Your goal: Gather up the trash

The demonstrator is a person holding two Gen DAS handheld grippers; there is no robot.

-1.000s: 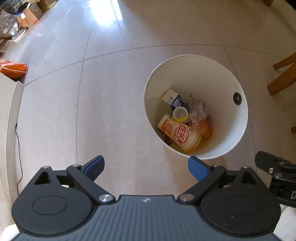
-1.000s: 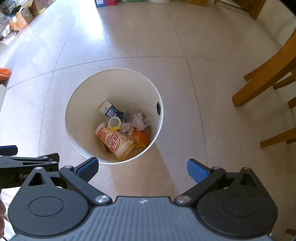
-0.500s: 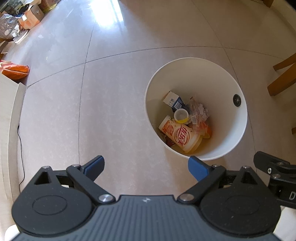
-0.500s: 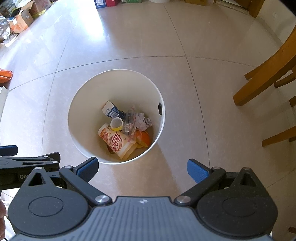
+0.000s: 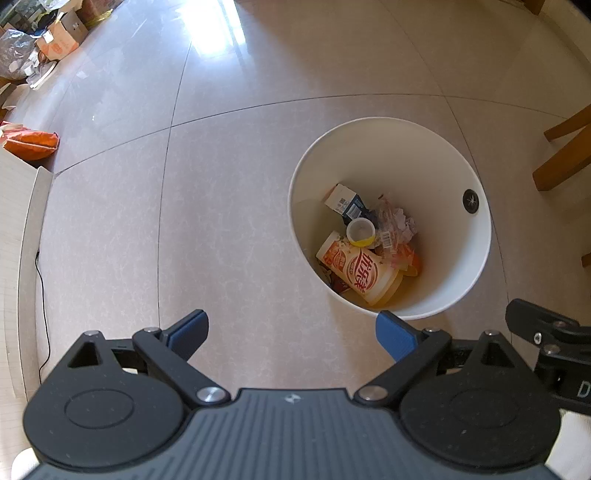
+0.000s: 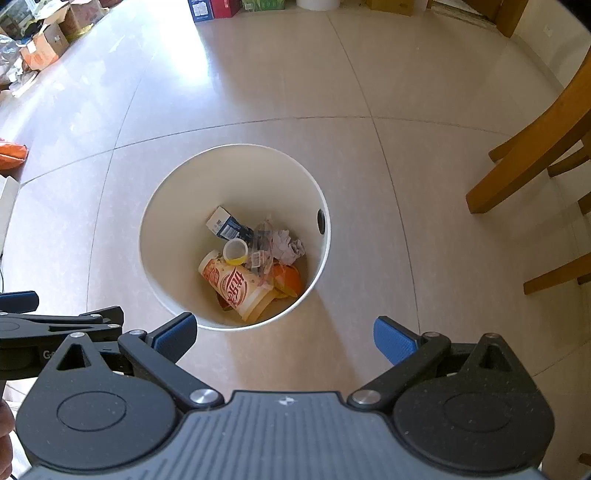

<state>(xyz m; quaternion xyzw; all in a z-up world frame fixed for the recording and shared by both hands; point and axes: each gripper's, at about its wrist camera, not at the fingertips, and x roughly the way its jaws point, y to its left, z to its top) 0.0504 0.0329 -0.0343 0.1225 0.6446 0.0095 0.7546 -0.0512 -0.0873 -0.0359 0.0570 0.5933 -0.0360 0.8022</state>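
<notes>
A white round bin (image 5: 436,147) (image 6: 236,162) stands on the tiled floor. Inside lie an orange-and-white paper cup (image 5: 358,273) (image 6: 234,284), a small yellow-rimmed cup (image 5: 360,232) (image 6: 235,252), a blue-and-white carton (image 5: 343,199) (image 6: 225,223), crumpled paper (image 6: 288,243) and clear wrappers. My left gripper (image 5: 290,334) is open and empty, above the floor left of the bin. My right gripper (image 6: 284,334) is open and empty, just in front of the bin's near rim. Part of each gripper shows at the edge of the other's view.
Wooden chair legs (image 6: 532,155) (image 5: 561,158) stand right of the bin. Cardboard boxes (image 5: 61,33) and an orange bag (image 5: 31,142) lie at the far left. A white cabinet edge (image 5: 26,229) with a black cable runs along the left.
Both views have risen and pulled back slightly, so the bin sits a little lower and smaller. Both grippers stay open and empty.
</notes>
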